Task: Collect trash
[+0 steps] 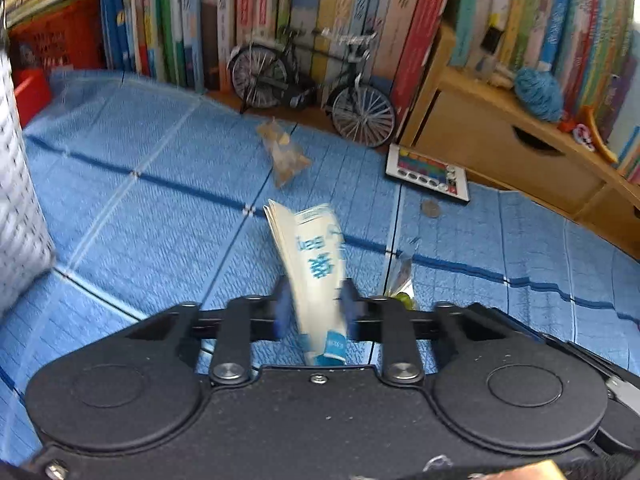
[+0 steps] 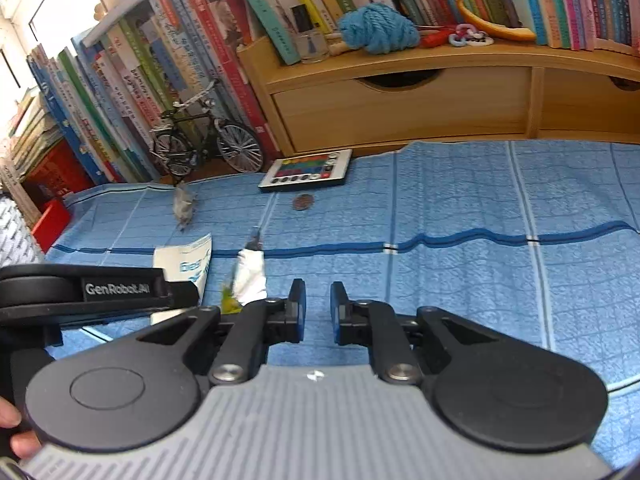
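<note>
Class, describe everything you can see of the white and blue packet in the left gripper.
The white and blue packet looks like a flattened paper or card wrapper, white with blue printed characters and a blue band at its near end. The left gripper is shut on it, its blue pads pressing both sides. It sticks out forward past the fingers, its far end fanned open, above the blue cloth.

A blue cloth [image 2: 460, 208], crossed by white lines and one dark blue stripe, is seen over the bench. The folded packet [image 1: 316, 260] is coloured white with blue lettering. A silver and green wrapper [image 2: 248, 280] is seen. The model bicycle [image 1: 312, 80] is finished in black, and the yarn ball [image 2: 378, 28] is blue.
</note>
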Demonstrator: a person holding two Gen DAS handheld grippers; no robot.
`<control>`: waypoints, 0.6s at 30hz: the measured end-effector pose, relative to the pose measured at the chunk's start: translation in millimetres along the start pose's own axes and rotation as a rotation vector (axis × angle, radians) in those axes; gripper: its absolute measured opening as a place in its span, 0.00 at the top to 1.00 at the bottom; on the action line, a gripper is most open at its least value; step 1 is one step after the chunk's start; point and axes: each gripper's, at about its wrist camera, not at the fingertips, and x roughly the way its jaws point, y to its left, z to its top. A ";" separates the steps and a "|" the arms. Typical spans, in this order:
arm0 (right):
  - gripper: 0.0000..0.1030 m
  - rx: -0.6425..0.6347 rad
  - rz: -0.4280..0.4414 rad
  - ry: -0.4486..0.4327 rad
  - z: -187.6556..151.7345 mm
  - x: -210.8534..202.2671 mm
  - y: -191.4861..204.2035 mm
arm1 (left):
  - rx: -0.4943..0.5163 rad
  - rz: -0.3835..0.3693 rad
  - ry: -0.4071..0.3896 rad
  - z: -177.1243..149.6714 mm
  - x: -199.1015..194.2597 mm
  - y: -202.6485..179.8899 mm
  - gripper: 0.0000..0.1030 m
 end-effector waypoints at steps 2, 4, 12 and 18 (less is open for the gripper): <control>0.67 -0.009 0.019 0.002 0.1 1.3 5.1 | 0.021 0.021 -0.013 0.8 -4.9 0.2 0.96; 0.54 -0.022 0.045 0.005 0.6 2.9 11.6 | 0.018 0.024 -0.022 2.0 -8.7 3.0 0.96; 0.37 -0.113 -0.022 -0.018 4.1 14.6 36.9 | -0.015 -0.019 -0.008 0.1 -12.2 16.3 0.81; 0.54 -0.101 0.017 0.064 18.1 34.1 23.3 | 0.065 -0.053 -0.023 -14.6 -17.3 12.3 0.48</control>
